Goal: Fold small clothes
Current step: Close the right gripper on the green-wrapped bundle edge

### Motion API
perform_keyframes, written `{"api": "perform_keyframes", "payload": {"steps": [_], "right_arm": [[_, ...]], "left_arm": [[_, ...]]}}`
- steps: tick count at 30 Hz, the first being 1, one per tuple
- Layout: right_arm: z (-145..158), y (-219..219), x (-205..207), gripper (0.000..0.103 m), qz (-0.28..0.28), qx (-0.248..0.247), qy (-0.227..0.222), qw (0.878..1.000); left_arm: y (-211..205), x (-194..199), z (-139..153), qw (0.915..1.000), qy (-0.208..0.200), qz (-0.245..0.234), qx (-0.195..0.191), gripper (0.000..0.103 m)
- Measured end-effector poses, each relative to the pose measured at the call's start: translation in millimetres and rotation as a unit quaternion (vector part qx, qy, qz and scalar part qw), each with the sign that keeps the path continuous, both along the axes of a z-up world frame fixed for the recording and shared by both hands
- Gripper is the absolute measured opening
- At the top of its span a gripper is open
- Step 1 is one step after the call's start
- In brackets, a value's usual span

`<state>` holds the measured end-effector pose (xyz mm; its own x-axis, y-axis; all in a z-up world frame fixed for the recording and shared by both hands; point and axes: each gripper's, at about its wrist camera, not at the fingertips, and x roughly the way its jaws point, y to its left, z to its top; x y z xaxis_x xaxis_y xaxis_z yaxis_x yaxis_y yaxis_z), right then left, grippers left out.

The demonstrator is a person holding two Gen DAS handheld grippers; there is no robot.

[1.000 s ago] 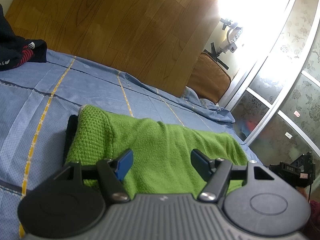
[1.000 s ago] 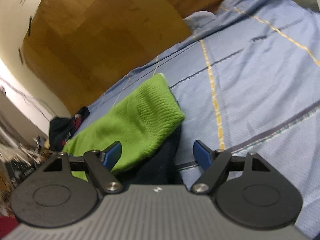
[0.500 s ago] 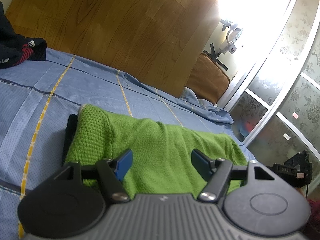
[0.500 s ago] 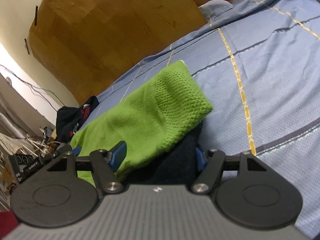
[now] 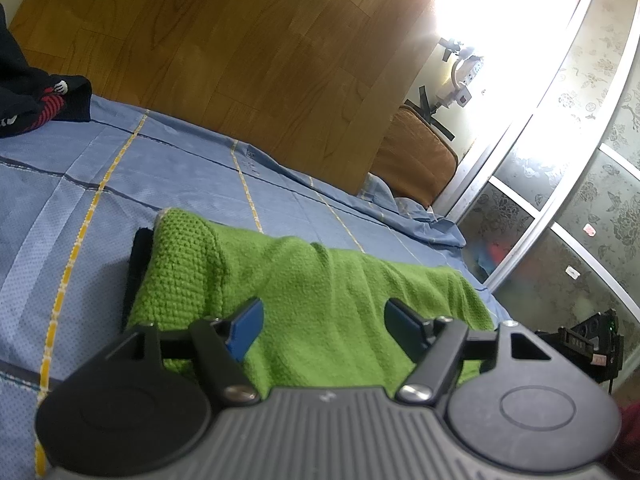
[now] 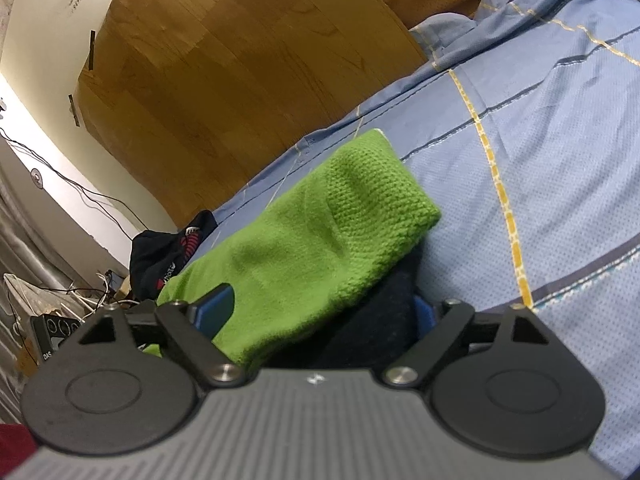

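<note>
Green sock (image 5: 316, 292) lies on the blue sheet (image 5: 80, 208), stretched between both grippers over a dark garment (image 6: 376, 316). Left gripper (image 5: 322, 322) is opening, fingers apart above the sock. Right gripper (image 6: 320, 312) is opening too, sock and dark garment between its fingers.

The left gripper (image 5: 322, 322) points a little down, and its jaws are opening. The right gripper (image 6: 320, 308) tips down too, jaws opening wide.
</note>
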<state>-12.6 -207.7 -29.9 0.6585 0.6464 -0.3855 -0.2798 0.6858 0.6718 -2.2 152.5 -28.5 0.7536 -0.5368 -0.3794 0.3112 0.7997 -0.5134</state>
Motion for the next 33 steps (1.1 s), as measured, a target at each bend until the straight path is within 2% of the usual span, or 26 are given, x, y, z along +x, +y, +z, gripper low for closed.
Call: {"api": "perform_keyframes", "payload": {"steps": [5,9,11,12,13,14,16,19,24,27,29,33], "right_arm": [[-0.9,2.9,-0.8,0.091,-0.003,-0.001,-0.004,1.000],[2.8,8.6,0.7,0.091,-0.023,-0.001,0.014,1.000],[5.2,14.8,-0.4,0.087,-0.040,-0.015,0.018,0.999],[6.5,19.0,-1.4,0.071,-0.047,-0.036,0.017,0.998],[7.1,21.9,-2.0,0.046,-0.055,-0.060,0.018,0.997],[6.2,20.8,-1.6,0.037,-0.063,-0.070,0.023,0.995],[2.0,12.3,-1.2,0.027,-0.070,-0.041,0.039,0.996],[9.2,16.7,-5.8,0.024,-0.070,-0.047,0.019,0.996],[36.0,25.2,-11.4,0.023,-0.058,-0.049,-0.035,0.996],[43.9,32.2,-11.7,0.023,-0.049,-0.065,-0.052,0.995],[40.6,31.1,-10.3,0.023,-0.049,-0.077,-0.048,0.995],[27.6,28.2,-5.3,0.023,-0.064,-0.083,-0.006,0.994]], "left_arm": [[-0.1,0.1,0.0,1.0000,0.000,0.000,0.001,0.069],[-2.2,0.6,0.3,1.0000,0.001,0.000,0.006,0.070],[-2.9,0.9,0.5,1.0000,0.002,0.001,0.008,0.070],[-3.1,1.2,0.6,1.0000,0.002,0.001,0.008,0.070],[-3.7,1.4,1.0,1.0000,0.002,0.001,0.009,0.070],[-4.1,1.4,1.3,1.0000,0.002,0.002,0.009,0.070],[-4.9,1.3,2.0,0.9999,0.002,0.002,0.012,0.070],[-6.9,0.9,2.7,0.9998,0.001,0.004,0.019,0.069],[-9.2,-0.1,3.4,0.9996,0.000,0.007,0.028,0.069],[-8.8,-0.9,3.2,0.9996,-0.001,0.008,0.029,0.069],[-9.1,-1.3,3.4,0.9995,-0.001,0.009,0.030,0.069],[-9.8,-1.3,3.8,0.9995,-0.002,0.009,0.031,0.069]]}}
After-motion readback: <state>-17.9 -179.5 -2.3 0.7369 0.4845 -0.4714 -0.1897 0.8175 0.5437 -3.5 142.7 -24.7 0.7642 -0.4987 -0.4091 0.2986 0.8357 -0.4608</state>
